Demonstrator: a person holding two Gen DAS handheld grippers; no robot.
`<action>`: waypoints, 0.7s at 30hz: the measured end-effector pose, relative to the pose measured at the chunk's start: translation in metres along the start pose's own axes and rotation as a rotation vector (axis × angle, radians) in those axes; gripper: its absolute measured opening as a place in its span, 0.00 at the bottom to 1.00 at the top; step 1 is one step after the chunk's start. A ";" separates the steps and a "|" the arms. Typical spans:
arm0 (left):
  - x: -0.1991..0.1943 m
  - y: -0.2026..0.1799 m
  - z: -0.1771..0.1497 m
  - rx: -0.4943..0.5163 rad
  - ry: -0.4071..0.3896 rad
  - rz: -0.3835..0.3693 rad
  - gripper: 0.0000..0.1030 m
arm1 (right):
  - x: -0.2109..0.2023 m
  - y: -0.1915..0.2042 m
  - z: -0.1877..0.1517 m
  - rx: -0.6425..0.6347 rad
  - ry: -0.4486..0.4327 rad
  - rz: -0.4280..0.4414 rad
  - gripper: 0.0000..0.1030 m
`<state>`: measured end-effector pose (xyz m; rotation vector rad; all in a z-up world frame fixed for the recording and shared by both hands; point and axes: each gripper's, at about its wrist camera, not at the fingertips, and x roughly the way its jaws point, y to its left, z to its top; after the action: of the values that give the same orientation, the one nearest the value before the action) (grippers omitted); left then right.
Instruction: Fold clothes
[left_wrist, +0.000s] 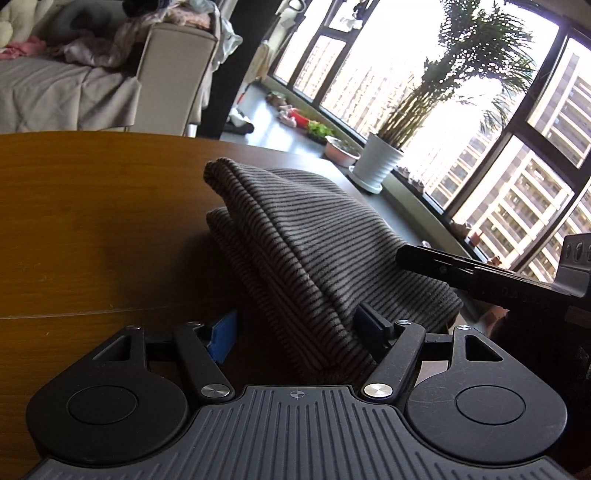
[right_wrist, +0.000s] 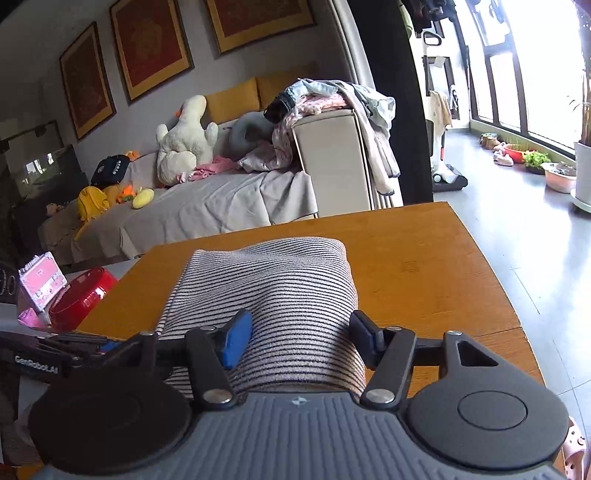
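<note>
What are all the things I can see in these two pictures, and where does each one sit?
Striped garment: one, grey with dark stripes, folded on the table, between both grippers' fingers.
Table: one, brown wood, under the garment.
Sofa: one, grey cover, behind the table.
Plush duck: one, cream white, on the sofa.
Clothes pile: one heap, mixed colours, on the sofa's arm.
Framed pictures: three, red with gold frames, on the wall.
Red bowl: one, left of the table.
Potted plant: one, green in a white pot, by the window.
Left gripper: black, blue pads, open around the garment.
Right gripper: same, open around the garment.
</note>
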<state>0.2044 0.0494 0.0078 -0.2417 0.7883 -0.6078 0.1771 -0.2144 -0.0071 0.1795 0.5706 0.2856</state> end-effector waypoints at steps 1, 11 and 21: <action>0.000 -0.001 0.000 0.001 -0.001 -0.001 0.72 | 0.005 0.001 0.002 -0.002 0.009 -0.008 0.59; 0.006 -0.022 0.003 0.125 -0.047 -0.060 0.44 | 0.003 0.027 0.021 -0.138 0.015 0.011 0.37; -0.011 -0.022 0.008 0.030 -0.033 -0.065 0.49 | 0.018 0.005 -0.003 -0.137 0.064 -0.048 0.53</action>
<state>0.1948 0.0386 0.0290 -0.2500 0.7409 -0.6746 0.1890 -0.2035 -0.0176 0.0239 0.6159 0.2838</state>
